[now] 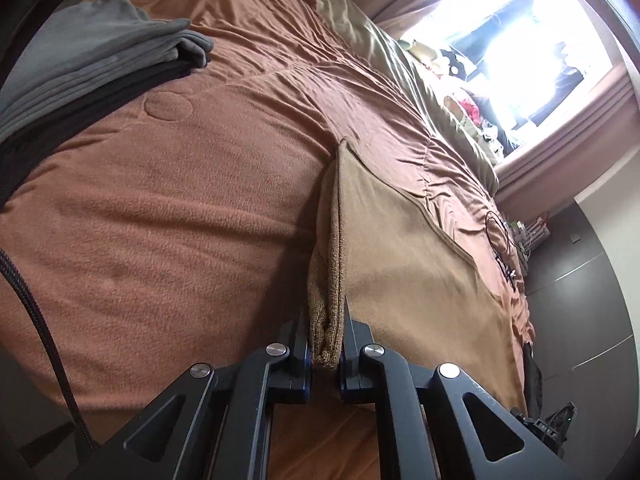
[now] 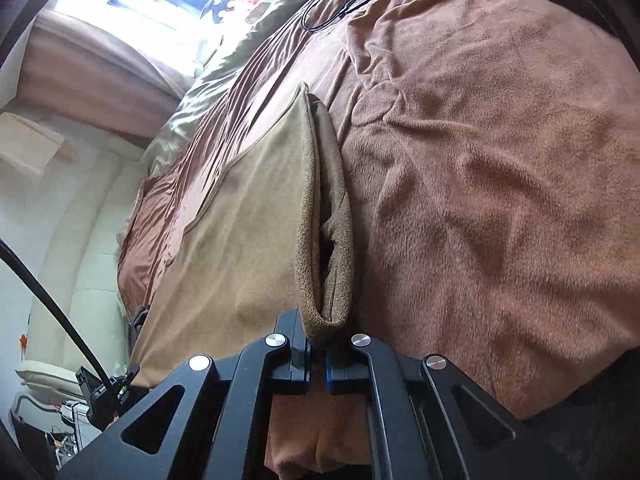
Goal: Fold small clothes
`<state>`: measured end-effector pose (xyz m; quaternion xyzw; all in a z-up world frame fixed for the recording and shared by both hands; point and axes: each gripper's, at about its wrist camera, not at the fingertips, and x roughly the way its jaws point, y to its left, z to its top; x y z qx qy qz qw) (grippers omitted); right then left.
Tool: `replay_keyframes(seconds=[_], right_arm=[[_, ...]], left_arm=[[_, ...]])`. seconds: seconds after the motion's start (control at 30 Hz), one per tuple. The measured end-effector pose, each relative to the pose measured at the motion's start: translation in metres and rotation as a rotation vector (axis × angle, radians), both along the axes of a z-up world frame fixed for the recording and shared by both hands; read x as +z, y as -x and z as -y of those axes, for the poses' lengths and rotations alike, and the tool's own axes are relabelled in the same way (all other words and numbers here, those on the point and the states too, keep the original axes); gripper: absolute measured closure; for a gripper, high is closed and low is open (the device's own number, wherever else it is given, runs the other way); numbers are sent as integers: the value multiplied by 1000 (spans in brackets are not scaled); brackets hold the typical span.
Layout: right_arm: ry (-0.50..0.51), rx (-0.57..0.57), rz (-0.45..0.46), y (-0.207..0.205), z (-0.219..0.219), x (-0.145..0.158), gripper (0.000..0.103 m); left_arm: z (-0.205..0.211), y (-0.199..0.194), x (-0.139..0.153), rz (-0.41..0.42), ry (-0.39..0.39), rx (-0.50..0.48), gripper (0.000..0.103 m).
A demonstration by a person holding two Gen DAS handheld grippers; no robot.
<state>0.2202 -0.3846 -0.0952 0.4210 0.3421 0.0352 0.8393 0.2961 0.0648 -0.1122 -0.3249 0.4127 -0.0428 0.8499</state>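
Observation:
A tan fleece garment (image 1: 404, 240) hangs stretched over the brown bed blanket (image 1: 168, 208). My left gripper (image 1: 325, 336) is shut on one thick hemmed corner of it. My right gripper (image 2: 318, 344) is shut on the other corner of the same garment (image 2: 248, 216), whose folded edge runs away from the fingers. Both hold the cloth a little above the blanket (image 2: 500, 184). The other gripper shows at the lower edge of each view, at the garment's far corner.
A stack of folded grey and black clothes (image 1: 88, 68) lies at the left on the bed. A black cable loop (image 2: 332, 4) lies on the blanket far off. Olive pillows (image 1: 384, 48) and a bright window (image 1: 520, 40) are beyond the bed.

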Motion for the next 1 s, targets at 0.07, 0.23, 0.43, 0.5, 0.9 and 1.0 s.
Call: replay_keyframes(seconds=[0.07, 0.23, 0.43, 0.5, 0.9, 1.0], right_arm=[[3, 3, -4, 7, -2, 0, 102], [38, 11, 0, 27, -5, 5, 102], [106, -17, -7, 51, -1, 9, 102], [138, -44, -36, 59, 0, 11, 102], [313, 43, 0, 77, -46, 61, 101], [373, 95, -8, 62, -69, 66, 101]], left_arm=[[-3, 14, 0, 2, 1, 0, 94], [-5, 42, -1, 17, -8, -11, 94], [-6, 59, -14, 13, -12, -28, 94], [-5, 60, -18, 11, -15, -30, 94], [-8, 68, -28, 36, 41, -29, 94], [-10, 70, -30, 49, 66, -28, 94]])
